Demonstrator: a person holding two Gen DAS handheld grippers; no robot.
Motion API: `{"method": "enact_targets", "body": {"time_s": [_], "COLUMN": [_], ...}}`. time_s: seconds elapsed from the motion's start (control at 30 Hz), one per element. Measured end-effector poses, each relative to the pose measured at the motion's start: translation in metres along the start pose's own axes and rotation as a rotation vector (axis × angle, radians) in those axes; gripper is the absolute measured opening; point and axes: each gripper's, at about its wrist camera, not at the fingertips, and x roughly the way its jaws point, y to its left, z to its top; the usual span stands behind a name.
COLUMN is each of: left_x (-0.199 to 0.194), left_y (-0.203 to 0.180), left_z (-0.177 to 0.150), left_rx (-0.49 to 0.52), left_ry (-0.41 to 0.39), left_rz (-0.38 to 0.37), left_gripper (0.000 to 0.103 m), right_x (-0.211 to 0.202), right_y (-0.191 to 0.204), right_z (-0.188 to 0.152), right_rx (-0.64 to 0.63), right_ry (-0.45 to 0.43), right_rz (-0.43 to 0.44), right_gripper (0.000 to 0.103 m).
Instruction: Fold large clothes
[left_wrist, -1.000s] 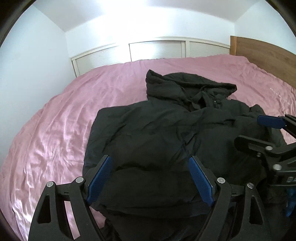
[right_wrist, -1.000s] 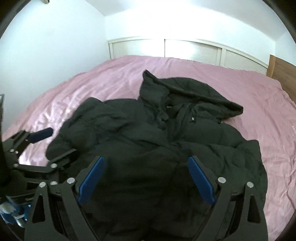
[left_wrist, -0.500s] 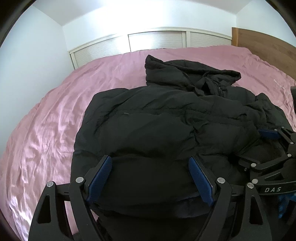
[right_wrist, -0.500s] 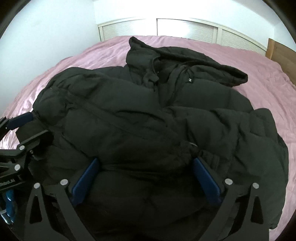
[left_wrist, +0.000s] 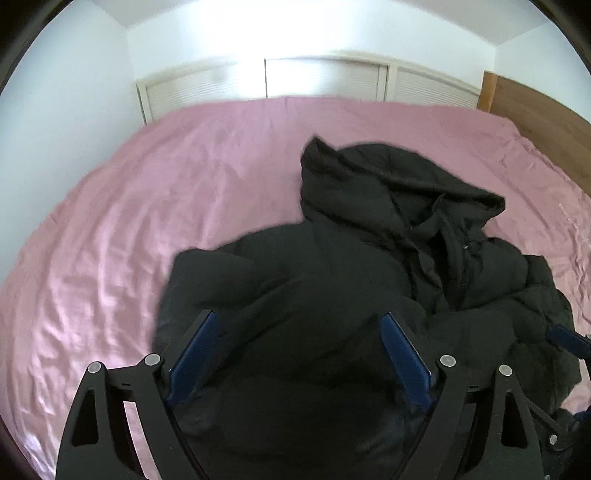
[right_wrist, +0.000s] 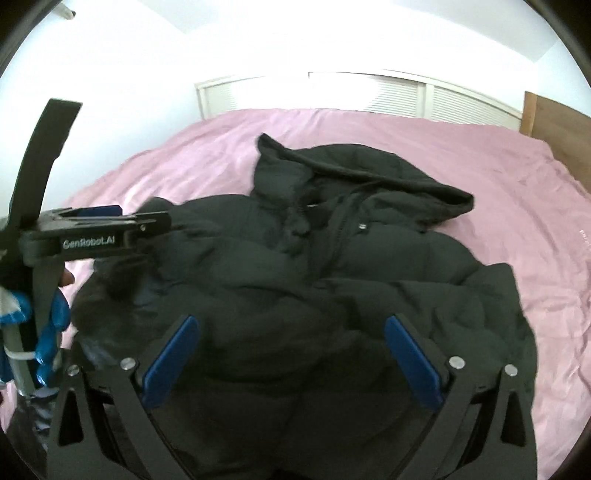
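Hovering over the coat (left_wrist: 295, 295) on the bed (left_wrist: 147, 203), left gripper (left_wrist: 299, 350) and right gripper (right_wrist: 291, 354) are gaping apart, holding nothing; pinching matching hem corners would be keeping the fold even.

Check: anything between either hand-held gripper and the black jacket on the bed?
Nothing visible. The left hand-held gripper and the right hand-held gripper are both open directly over the black jacket, which lies alone on the pink bedsheet. No other item covers it.
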Motion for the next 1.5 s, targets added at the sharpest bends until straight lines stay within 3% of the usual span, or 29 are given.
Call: {"method": "enact_targets", "body": {"time_s": [0.17,0.37,0.47,0.6,0.73,0.97,1.13,1.23,1.4,1.5], "left_x": [0.050,0.081,0.063,0.015,-0.023,-0.044,-0.014,0.012,0.042,0.050], "left_y": [-0.001,-0.008,-0.006,-0.001,-0.004,-0.039,-0.082,-0.099,-0.102,-0.106], "left_z": [-0.023,-0.033,-0.029,-0.032,-0.043,-0.046,-0.043,-0.052,-0.059,-0.059], "left_rx": [-0.008,0.042,0.027,0.013,0.010,0.062,0.104,0.143,0.124,0.136], "left_ry": [0.092,0.188,0.162,0.071,0.037,0.021,0.021,0.035,0.069,0.096], "left_rz": [0.014,0.091,0.087,0.094,0.078,-0.034,-0.099,-0.090,-0.121,-0.103], "left_gripper": [0.090,0.094,0.094,0.094,0.094,0.094,0.094,0.094,0.098,0.099], "right_x": [0.043,0.063,0.049,0.008,-0.025,-0.043,-0.018,0.012,0.037,0.043], "right_y": [-0.025,-0.013,-0.015,-0.018,-0.019,-0.041,-0.073,-0.084,-0.093,-0.091], "right_z": [-0.023,-0.028,-0.019,-0.016,-0.016,-0.023,-0.035,-0.048,-0.065,-0.065], "right_rx": [0.081,0.030,0.040,0.041,0.028,0.039,0.064,0.062,0.076,0.066], "right_ry": [0.115,0.162,0.162,0.087,0.035,0.010,0.063,0.128,0.170,0.202], "right_rz": [0.009,-0.039,-0.021,0.005,-0.002,-0.037,-0.086,-0.074,-0.053,-0.059], "right_gripper": [0.103,0.103,0.103,0.103,0.103,0.103,0.103,0.103,0.103,0.103]}}
